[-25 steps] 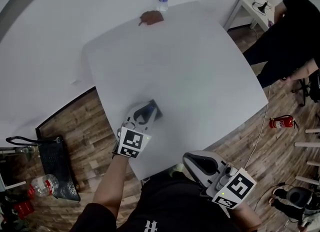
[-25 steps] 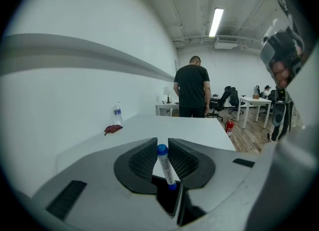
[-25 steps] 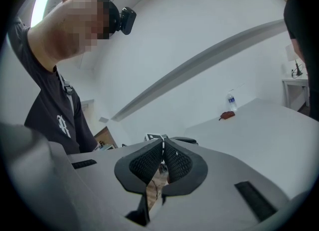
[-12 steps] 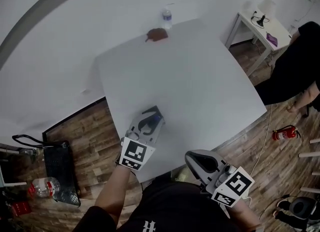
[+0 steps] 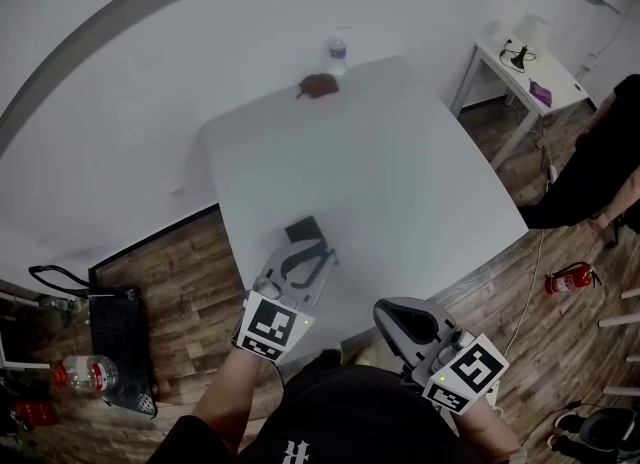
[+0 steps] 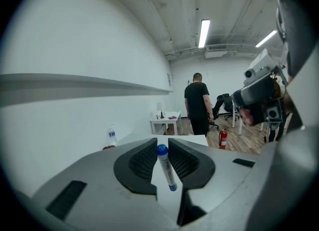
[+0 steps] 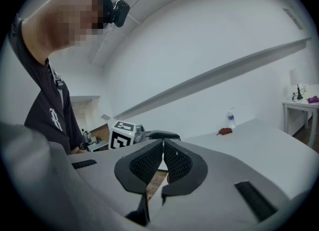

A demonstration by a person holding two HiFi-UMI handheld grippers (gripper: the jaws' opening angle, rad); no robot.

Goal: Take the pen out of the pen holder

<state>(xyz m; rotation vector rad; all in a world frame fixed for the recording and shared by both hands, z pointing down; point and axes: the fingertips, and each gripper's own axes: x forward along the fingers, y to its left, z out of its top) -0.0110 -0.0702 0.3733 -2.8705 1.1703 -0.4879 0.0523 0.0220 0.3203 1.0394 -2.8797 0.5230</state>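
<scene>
Pen (image 6: 166,171) clamped between left tongs (image 6: 163,143).

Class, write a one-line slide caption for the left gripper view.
Left gripper clamps a blue-capped pen, white table beyond.

**Right gripper: jaws together, nothing held**

Right gripper (image 7: 162,143) pads meet at the tips, with a thin slit lower down and nothing between them. Just past the tips and slightly left is the left gripper (image 7: 155,135), marker cube facing back; its jaw state is probably unreadable from here. Beyond the jaws to the right is a white table (image 7: 259,145), with a water bottle (image 7: 230,118) and a reddish-brown item (image 7: 225,131) at its far edge. A person's dark shirt (image 7: 45,110) fills the left.
</scene>
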